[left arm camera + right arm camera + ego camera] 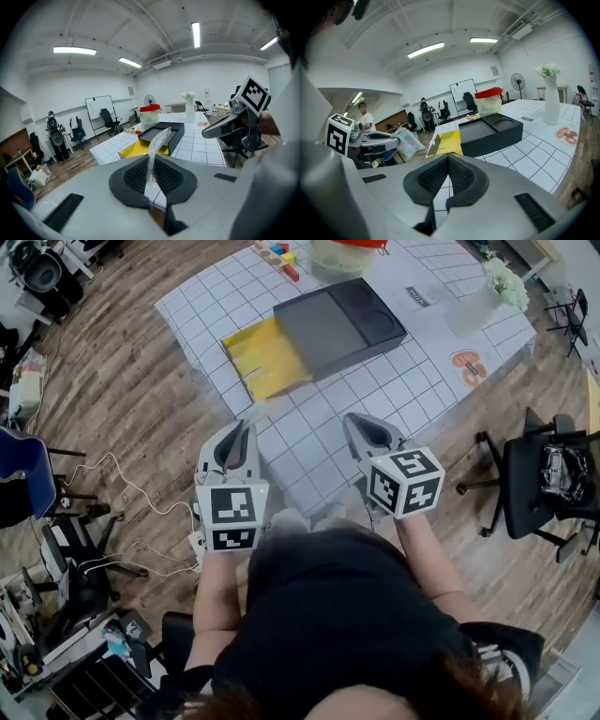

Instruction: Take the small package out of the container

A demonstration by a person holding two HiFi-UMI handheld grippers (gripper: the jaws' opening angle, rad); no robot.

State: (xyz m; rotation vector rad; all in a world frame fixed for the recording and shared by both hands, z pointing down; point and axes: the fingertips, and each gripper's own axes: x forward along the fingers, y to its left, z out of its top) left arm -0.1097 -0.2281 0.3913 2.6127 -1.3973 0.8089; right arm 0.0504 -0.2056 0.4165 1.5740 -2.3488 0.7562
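Note:
A black container [342, 322] with a yellow tray [265, 357] pulled out of its left end lies on the far part of the table. My left gripper [239, 435] hangs over the table's near left edge, well short of the container. It is shut on a small clear plastic package [157, 145], which stands up from the pinched jaws. The right gripper view shows the same package [408, 143] hanging at the left gripper's tip. Beside it, my right gripper [359, 425] is shut with nothing between its jaws.
The white gridded table [309, 437] also carries a clear tub with a red lid [347, 254], coloured blocks [281, 257] and a vase of flowers [497, 287]. A black chair [544, 484] stands at the right. More chairs and cables lie on the floor at the left.

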